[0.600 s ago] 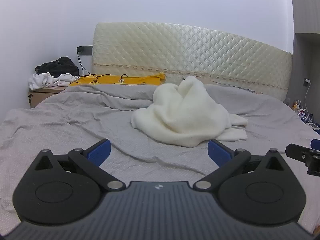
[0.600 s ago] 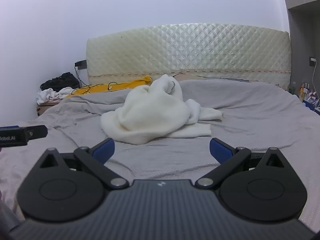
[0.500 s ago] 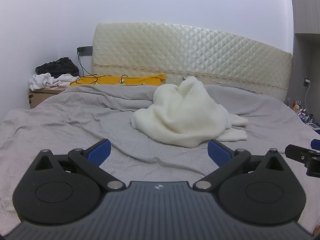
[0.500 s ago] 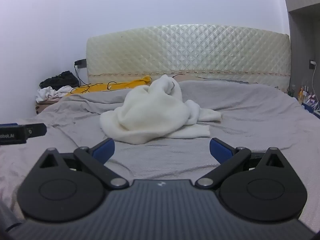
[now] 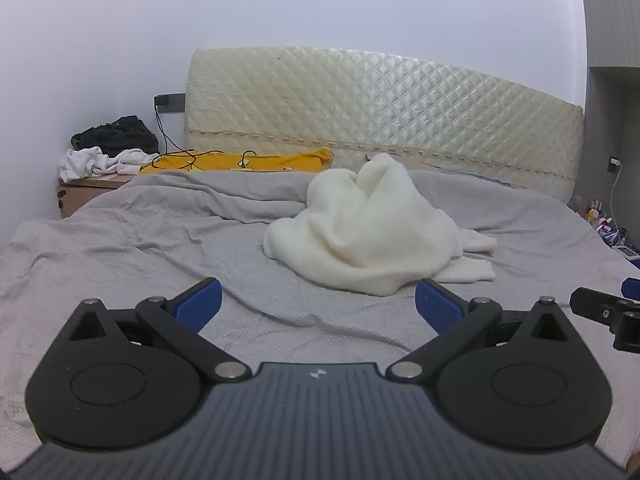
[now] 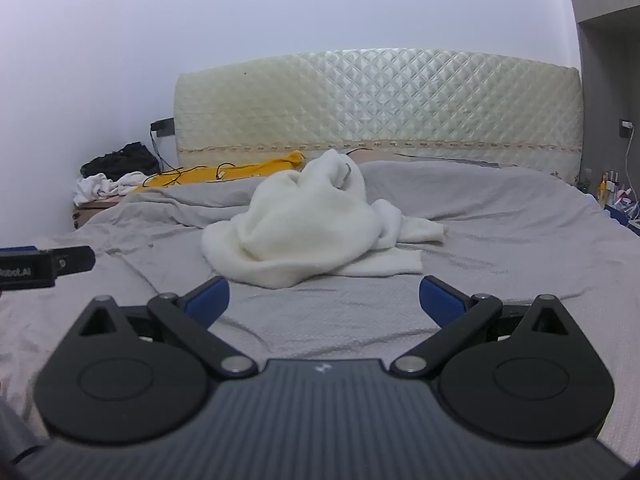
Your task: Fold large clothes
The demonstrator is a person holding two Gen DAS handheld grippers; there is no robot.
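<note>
A fluffy white garment [image 5: 372, 228] lies crumpled in a heap in the middle of the bed's grey sheet [image 5: 140, 248]; it shows too in the right wrist view as the white garment [image 6: 308, 232]. My left gripper [image 5: 318, 304] is open, blue pads wide apart, nothing between them, hovering short of the heap's near edge. My right gripper [image 6: 324, 300] is likewise open and empty, just before the heap. The right gripper's finger [image 5: 600, 312] shows at the left view's right edge, the left gripper's finger [image 6: 44, 266] at the right view's left edge.
A quilted cream headboard [image 5: 384, 120] closes the far side. A yellow cloth with black cables [image 5: 240, 162] lies by it. A wooden nightstand [image 5: 80, 192] at the left bears white and black clothes. Small bottles [image 6: 608, 192] stand at the far right.
The right wrist view has shifted slightly, the garment sitting a little lower and to the left. The left wrist view is almost unchanged. Both grippers stay open.
</note>
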